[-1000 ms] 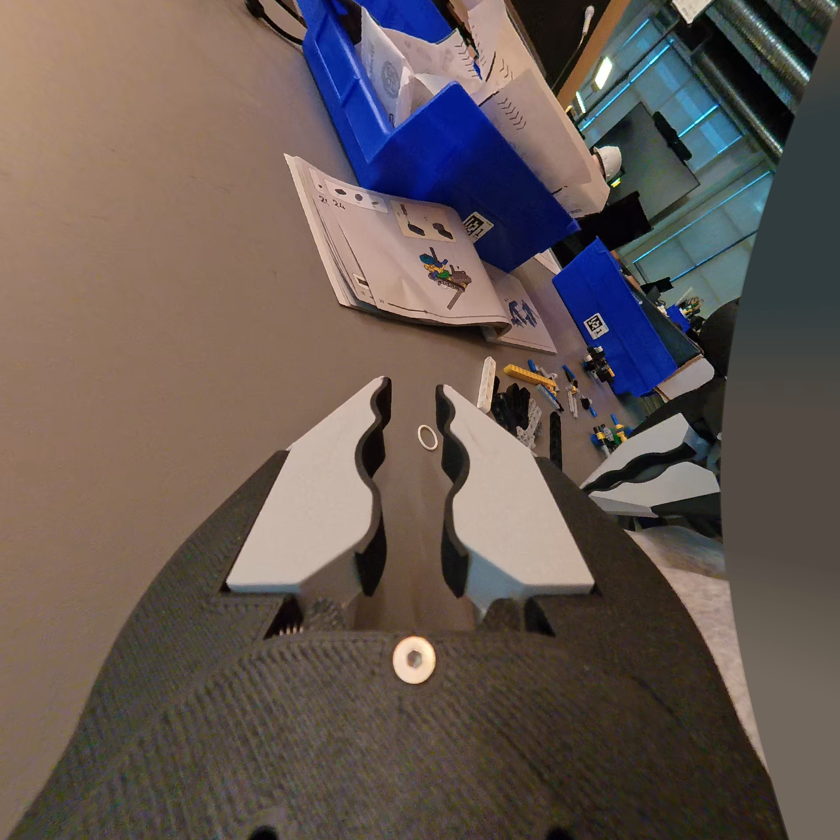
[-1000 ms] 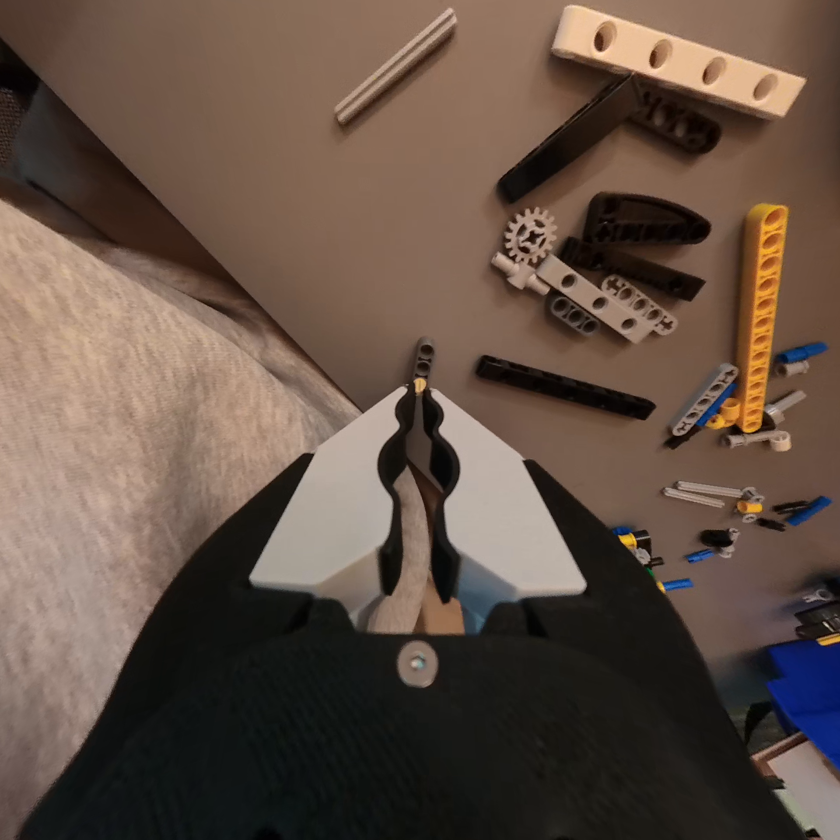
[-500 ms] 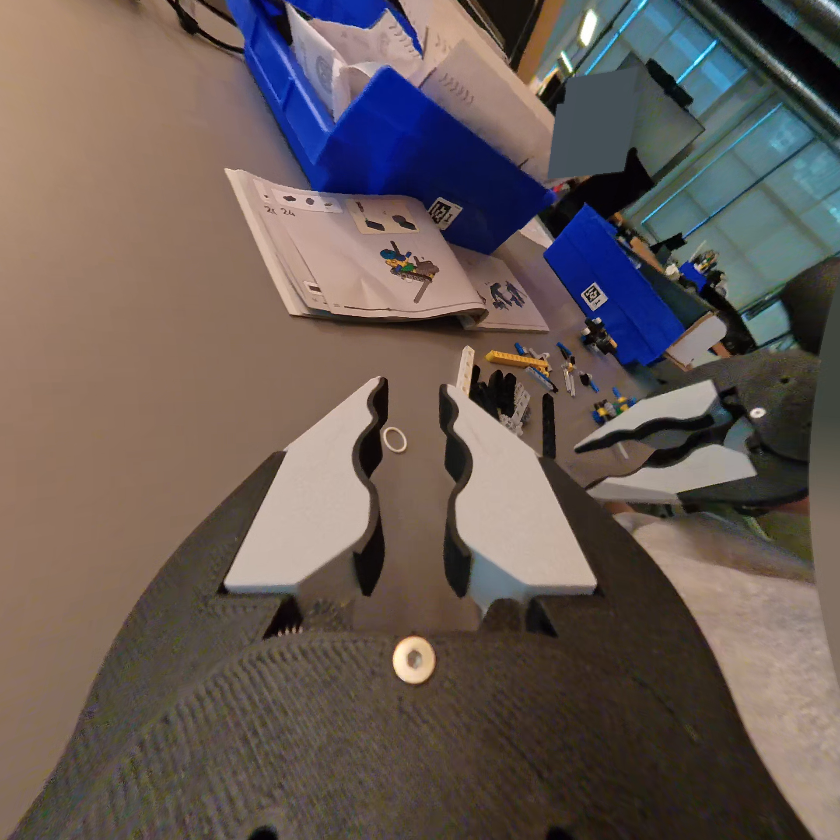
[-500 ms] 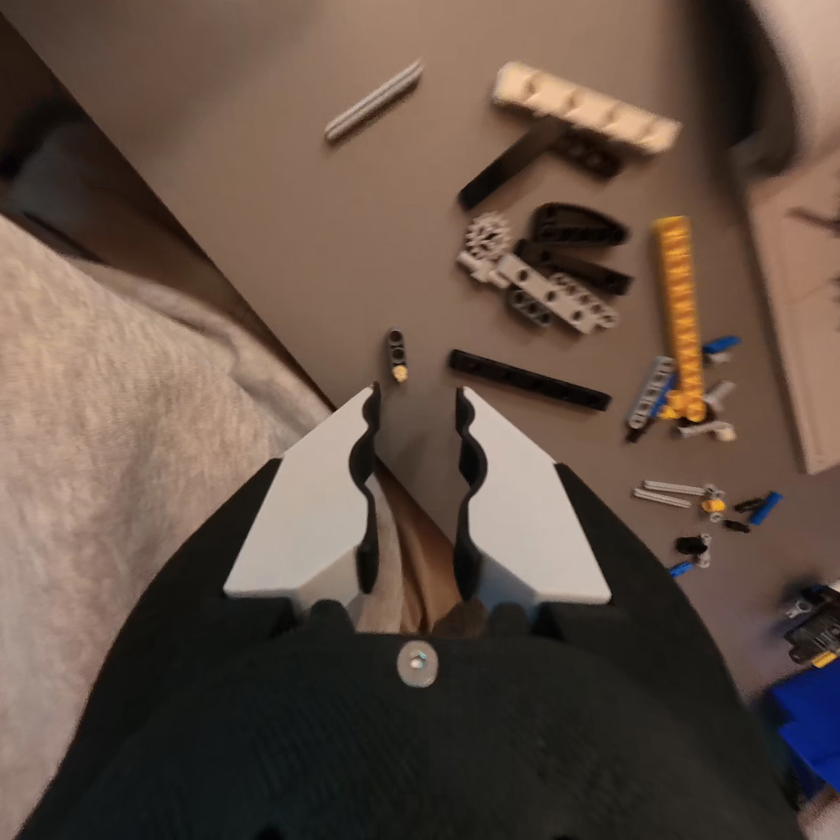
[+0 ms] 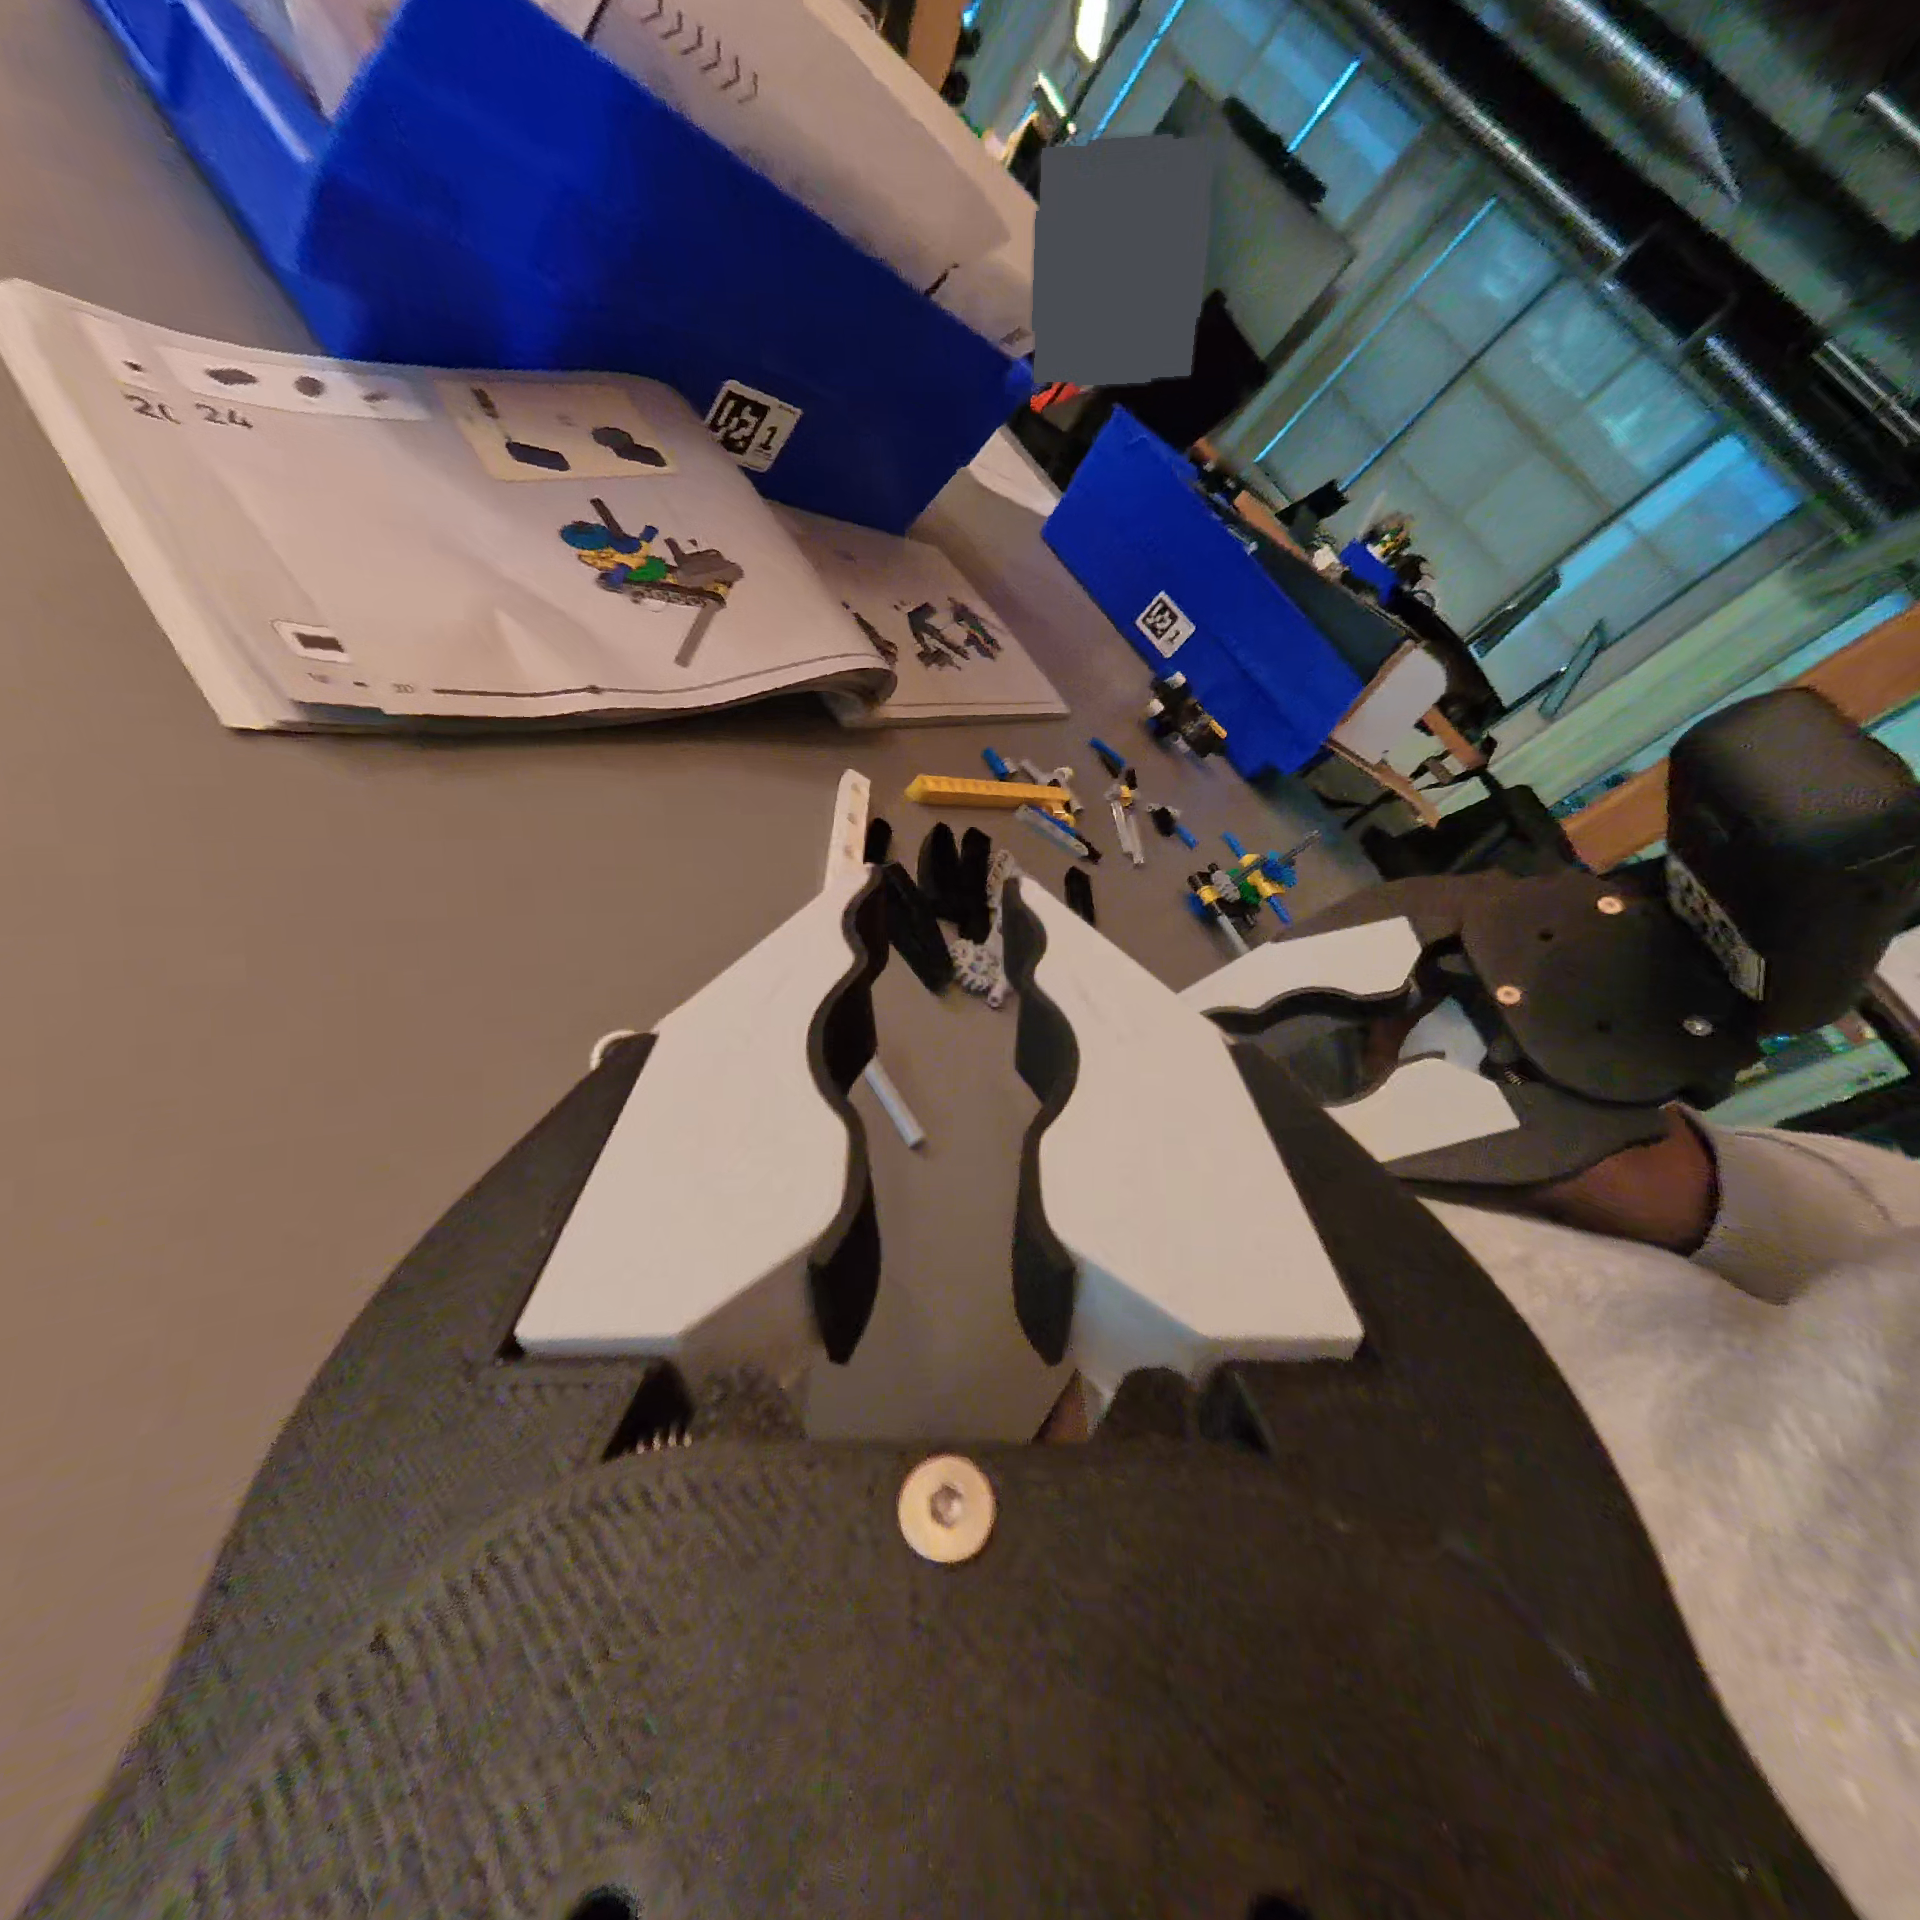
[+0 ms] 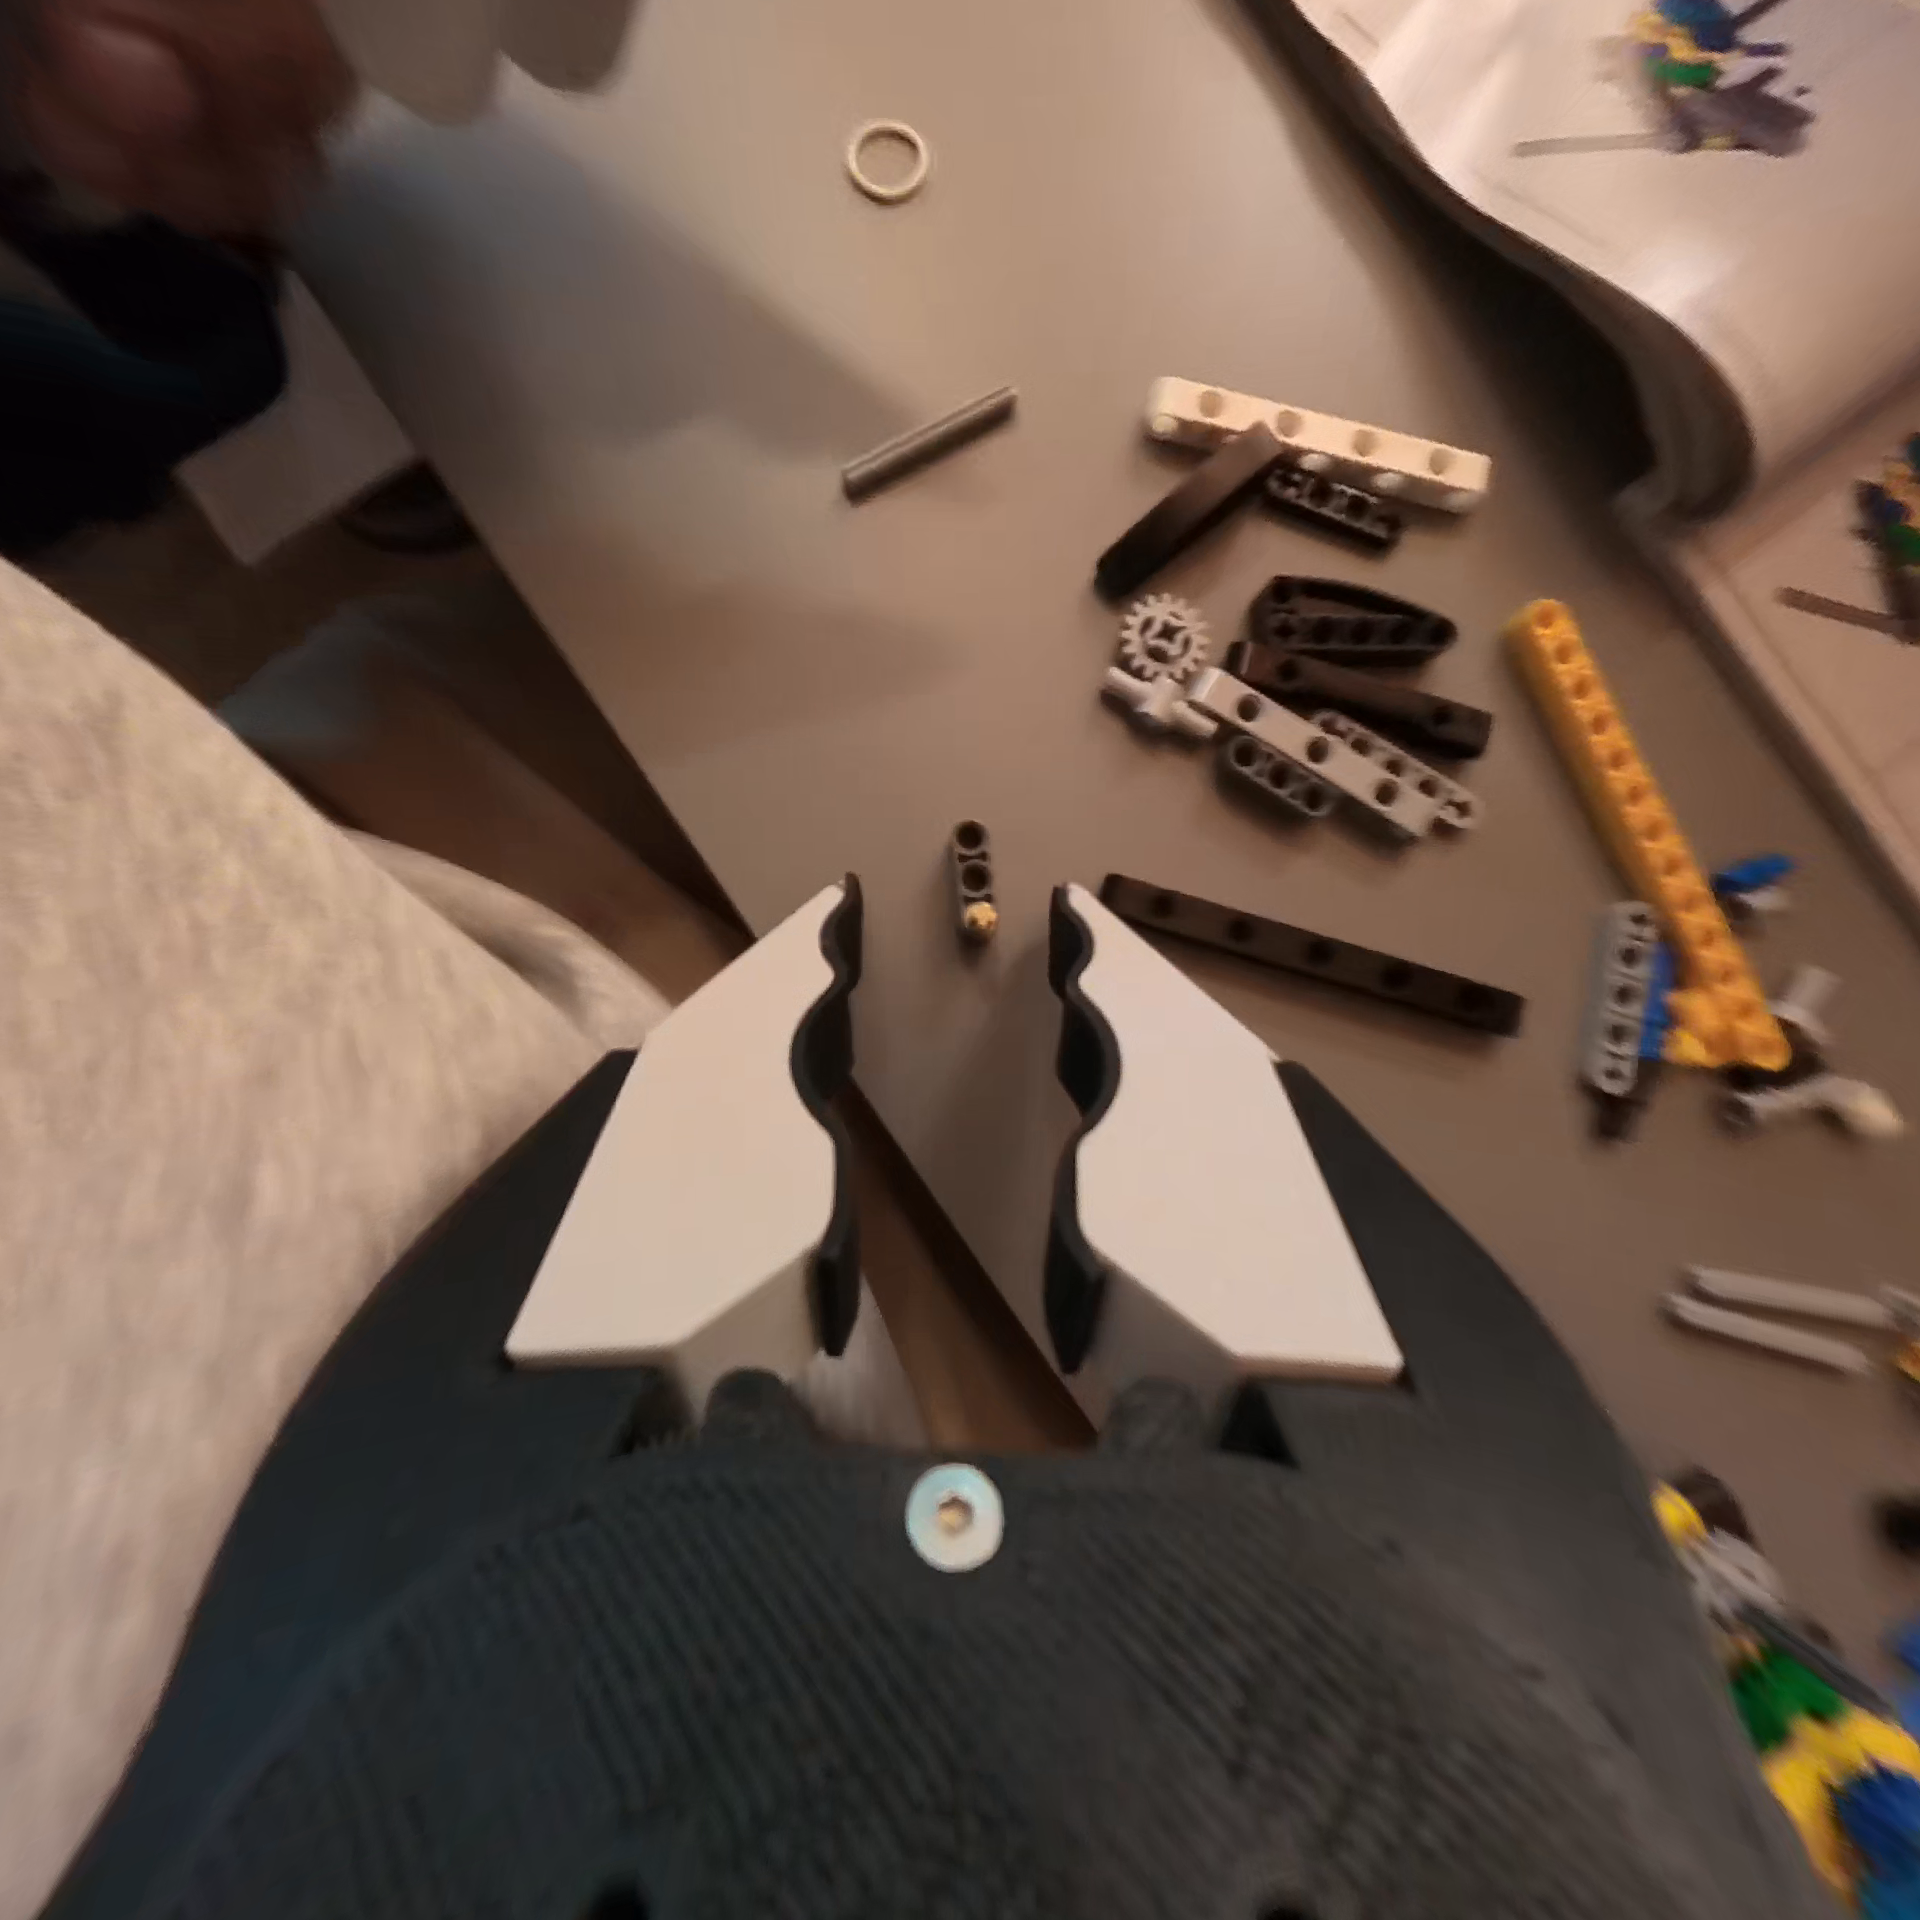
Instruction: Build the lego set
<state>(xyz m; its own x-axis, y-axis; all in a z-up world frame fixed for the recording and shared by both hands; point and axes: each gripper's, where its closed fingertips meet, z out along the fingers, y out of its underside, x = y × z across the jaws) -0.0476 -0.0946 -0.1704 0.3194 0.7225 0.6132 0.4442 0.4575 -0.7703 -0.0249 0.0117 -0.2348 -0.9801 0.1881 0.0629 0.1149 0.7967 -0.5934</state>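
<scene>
My right gripper [image 6: 956,909] is open and empty just above the table's near edge. A small black beam with a tan pin [image 6: 974,878] lies on the table right in front of its tips. A long black beam [image 6: 1309,951], grey beams [image 6: 1340,764], a gear [image 6: 1164,634], a yellow beam [image 6: 1631,821] and a white beam [image 6: 1320,442] lie beyond. My left gripper [image 5: 940,904] is open and empty, low over the table, its tips at the black beams [image 5: 951,873]. A grey axle [image 5: 894,1107] lies between its fingers. The right gripper [image 5: 1257,1039] shows to its right.
An open instruction booklet [image 5: 468,561] lies behind the parts, with two blue bins [image 5: 623,260] beyond it. A rubber ring [image 6: 885,156] lies far left. A small part-built model [image 5: 1242,883] sits right of the pile. A person's grey sleeve [image 6: 208,935] is at the table edge. My right fingertips sit around 12 cm from my left ones.
My right gripper has opened and let go of the small black beam with the tan pin, which now lies on the table. My left gripper has moved right, up to the pile of parts.
</scene>
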